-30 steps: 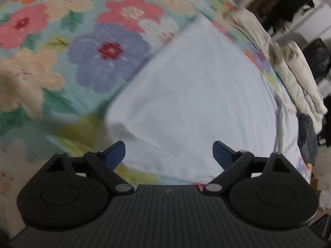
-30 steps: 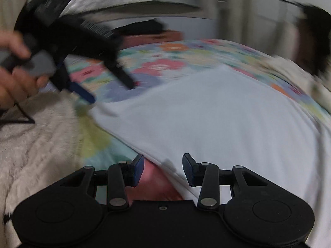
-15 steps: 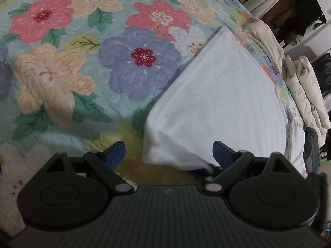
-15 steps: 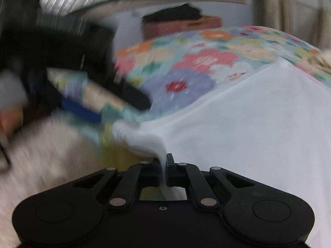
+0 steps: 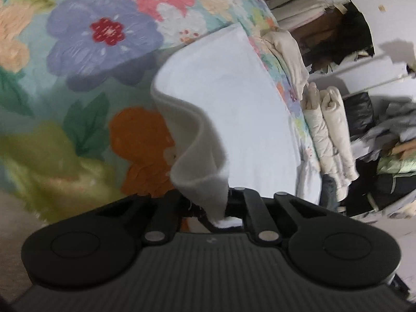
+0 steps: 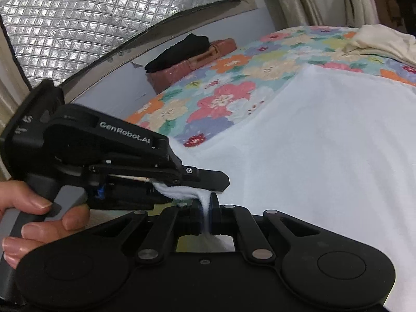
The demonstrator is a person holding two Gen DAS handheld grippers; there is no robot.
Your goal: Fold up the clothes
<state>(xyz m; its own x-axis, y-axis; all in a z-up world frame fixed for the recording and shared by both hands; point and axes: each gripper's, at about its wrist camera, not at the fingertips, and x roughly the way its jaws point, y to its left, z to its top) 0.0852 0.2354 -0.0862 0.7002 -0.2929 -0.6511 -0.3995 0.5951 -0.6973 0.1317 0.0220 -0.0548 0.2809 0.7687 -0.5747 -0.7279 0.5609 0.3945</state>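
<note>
A white garment (image 5: 241,109) lies spread on a floral bedspread (image 5: 85,52). My left gripper (image 5: 221,208) is shut on its near edge, and the cloth curls up in a fold just ahead of the jaws. In the right wrist view the same white garment (image 6: 325,140) stretches away to the right. My right gripper (image 6: 206,217) is shut on the edge of it. The left gripper (image 6: 182,182) sits right beside it on the left, held by a hand (image 6: 31,218), pinching the same edge.
Folded cream clothes (image 5: 327,130) lie along the far side of the bed, with dark and grey clutter (image 5: 384,140) beyond. A pink case with a black item (image 6: 192,54) stands by the wall at the bed's head. A quilted silver panel (image 6: 104,18) covers the window.
My left gripper has gone from open to shut on the garment's edge and lifted it. My right gripper shut on the same edge about half a second ago and still holds it.
</note>
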